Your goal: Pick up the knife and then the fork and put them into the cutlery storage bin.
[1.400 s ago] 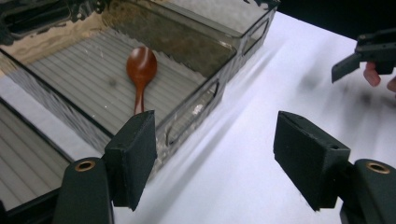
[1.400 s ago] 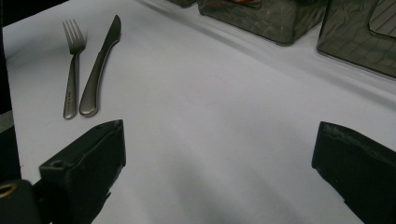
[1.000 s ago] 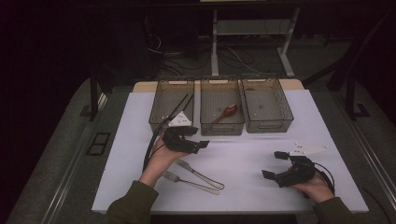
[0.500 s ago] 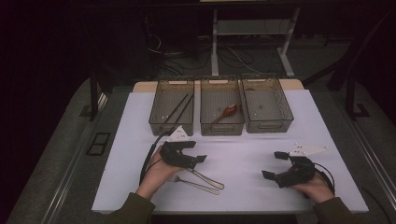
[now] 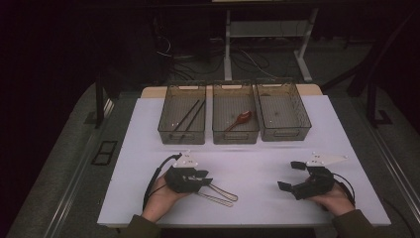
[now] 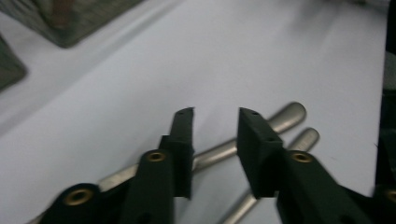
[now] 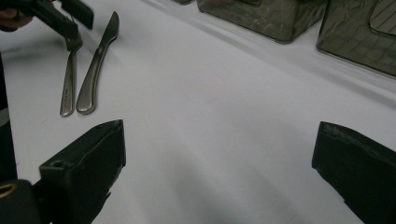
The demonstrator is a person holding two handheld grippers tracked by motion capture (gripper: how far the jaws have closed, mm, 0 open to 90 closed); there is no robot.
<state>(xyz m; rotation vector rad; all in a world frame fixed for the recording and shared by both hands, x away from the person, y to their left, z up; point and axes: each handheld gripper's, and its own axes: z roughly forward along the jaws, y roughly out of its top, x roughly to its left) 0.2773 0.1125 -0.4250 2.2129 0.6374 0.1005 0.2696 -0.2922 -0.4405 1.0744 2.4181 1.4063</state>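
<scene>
Two metal utensils lie side by side on the white table, a knife and a fork; from above they show as a pair of utensils. My left gripper is low over their near ends. Its jaws have just been closing, and in the left gripper view a narrow gap remains, with one handle running under it and the other handle beside the right jaw. No pad visibly presses on either. My right gripper rests wide open at the right, nothing between its jaws.
Three mesh bins stand in a row at the back. The left bin holds dark chopsticks, the middle bin a reddish spoon, the right bin nothing visible. Dark floor and cables lie beyond the table.
The left hand has moved toward the near edge and down onto the utensils, and its jaws stand narrower than before. The right hand has stayed where it was.
</scene>
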